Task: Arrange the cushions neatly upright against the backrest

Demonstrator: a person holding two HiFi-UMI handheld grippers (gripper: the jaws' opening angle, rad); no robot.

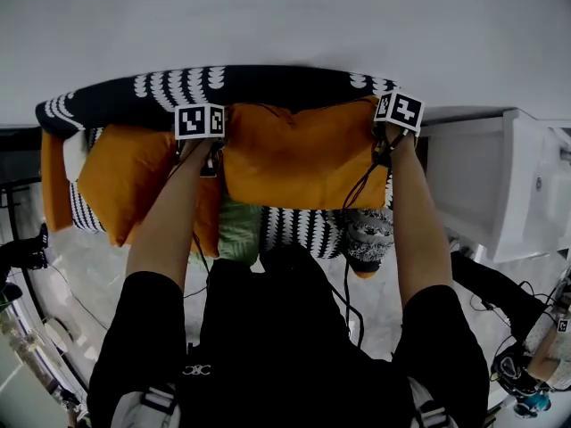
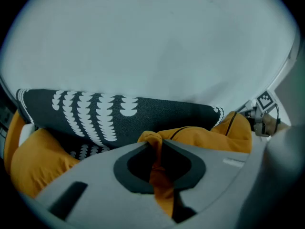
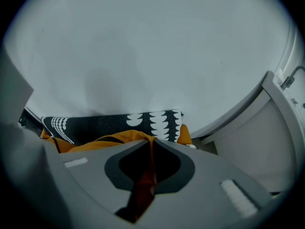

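Observation:
An orange cushion (image 1: 303, 154) hangs in front of the sofa's black-and-white patterned backrest (image 1: 268, 86), held by its two top corners. My left gripper (image 1: 211, 154) is shut on the cushion's left corner; the orange fabric (image 2: 157, 168) is pinched between its jaws. At the right top corner my right gripper (image 1: 385, 141) is shut too, with a fold of orange cloth (image 3: 145, 180) caught between the pads. A second orange cushion (image 1: 120, 181) leans at the sofa's left end. A pale green cushion (image 1: 239, 230) lies low on the seat, partly hidden.
A white cabinet (image 1: 500, 181) stands right of the sofa, and a white wall (image 1: 285, 16) rises behind it. A patterned dark cushion (image 1: 368, 236) sits at the seat's right front. Cables and gear lie on the floor at both sides.

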